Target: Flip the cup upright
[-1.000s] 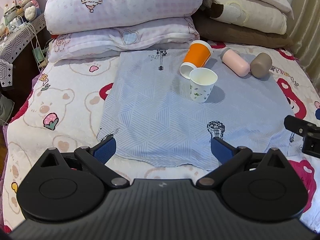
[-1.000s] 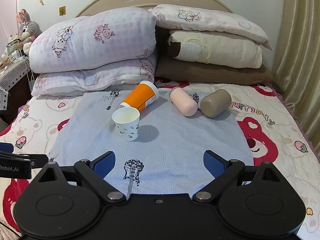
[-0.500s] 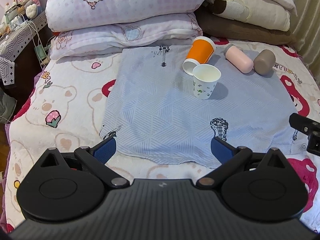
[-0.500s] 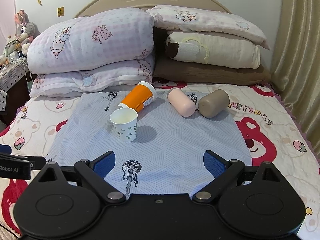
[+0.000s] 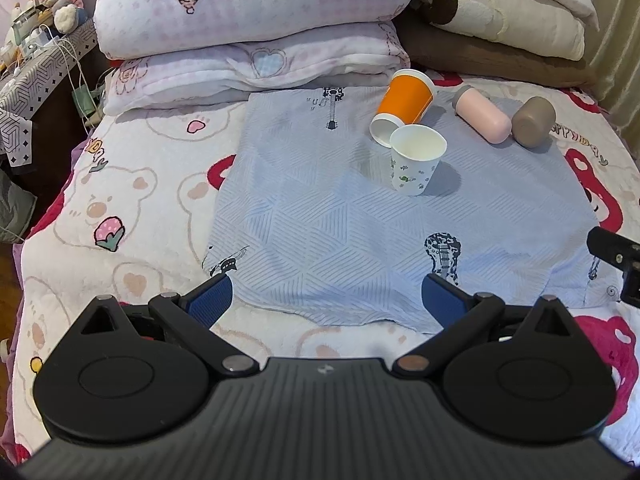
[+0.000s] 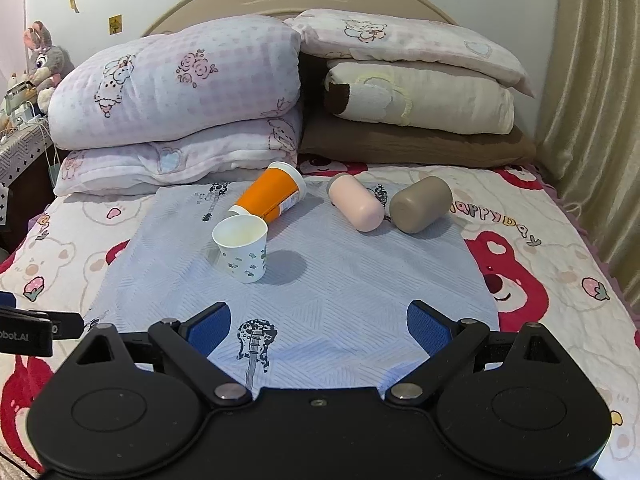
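A white paper cup with green print (image 5: 416, 164) (image 6: 242, 249) stands upright on a light blue cloth (image 5: 360, 232) (image 6: 320, 280) on the bed. Behind it an orange cup (image 5: 404, 100) (image 6: 269, 197) lies on its side. A pink cup (image 5: 483, 117) (image 6: 356, 207) and a brown cup (image 5: 534, 127) (image 6: 421, 204) lie on their sides to the right. My left gripper (image 5: 326, 300) is open and empty, well short of the cups. My right gripper (image 6: 319, 322) is open and empty, also near the cloth's front edge.
Stacked pillows and folded quilts (image 6: 180, 92) (image 5: 256, 12) line the headboard behind the cups. A side table with cables and a plush toy (image 5: 44, 40) stands at the left. A curtain (image 6: 596, 120) hangs at the right. The other gripper's tip shows at the right edge (image 5: 616, 252) of the left wrist view and at the left edge (image 6: 36, 332) of the right wrist view.
Both grippers have drawn back a little from the cups, which look slightly farther away. The cups have not moved. Both grippers stay open.
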Tool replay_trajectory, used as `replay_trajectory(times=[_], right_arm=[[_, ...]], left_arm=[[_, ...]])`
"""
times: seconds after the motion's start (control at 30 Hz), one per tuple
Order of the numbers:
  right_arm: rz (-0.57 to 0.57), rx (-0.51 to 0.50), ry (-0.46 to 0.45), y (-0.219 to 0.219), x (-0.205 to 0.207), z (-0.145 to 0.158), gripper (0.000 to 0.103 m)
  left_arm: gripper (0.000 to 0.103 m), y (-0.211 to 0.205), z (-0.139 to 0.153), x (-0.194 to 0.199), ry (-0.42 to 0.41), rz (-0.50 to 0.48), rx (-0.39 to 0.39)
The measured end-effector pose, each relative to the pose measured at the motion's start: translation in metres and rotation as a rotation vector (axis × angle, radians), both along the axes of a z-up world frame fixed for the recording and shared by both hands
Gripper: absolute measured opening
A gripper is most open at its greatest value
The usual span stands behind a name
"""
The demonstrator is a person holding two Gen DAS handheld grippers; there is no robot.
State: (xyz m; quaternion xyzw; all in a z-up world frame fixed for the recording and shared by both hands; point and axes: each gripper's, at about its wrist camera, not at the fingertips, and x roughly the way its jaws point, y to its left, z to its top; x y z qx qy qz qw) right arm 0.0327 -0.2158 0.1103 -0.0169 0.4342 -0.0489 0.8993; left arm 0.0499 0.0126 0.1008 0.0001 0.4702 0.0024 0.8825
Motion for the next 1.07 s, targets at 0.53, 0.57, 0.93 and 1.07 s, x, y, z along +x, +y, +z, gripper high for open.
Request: replay_trajectory(times=[0.53, 0.57, 0.93, 1.07], right_arm=[[-0.013, -0.004, -0.013, -0.0052, -0.0025, 0.0042, 0.097], [-0.013, -0.005, -0.014, -0.0055, -0.0028, 0.0045, 0.097], [-0.017, -0.007, -0.017, -0.0086, -0.0063, 0.0077, 0.097], [-0.019, -0.008, -0.012, -0.0107, -0.0079, 0.0069, 0.097]], left_arm=[[0.103, -0.0027, 0.0019, -0.0001, 0.009, -0.012, 0.026], [0.103, -0.0035, 0.0020, -0.0003, 0.007, -0.013, 0.031], [0.103, -0.0059, 0.0031, -0.0004, -0.012, -0.005, 0.049], [0.103, -0.0057, 0.0037, -0.0008, -0.012, -0.003, 0.052]])
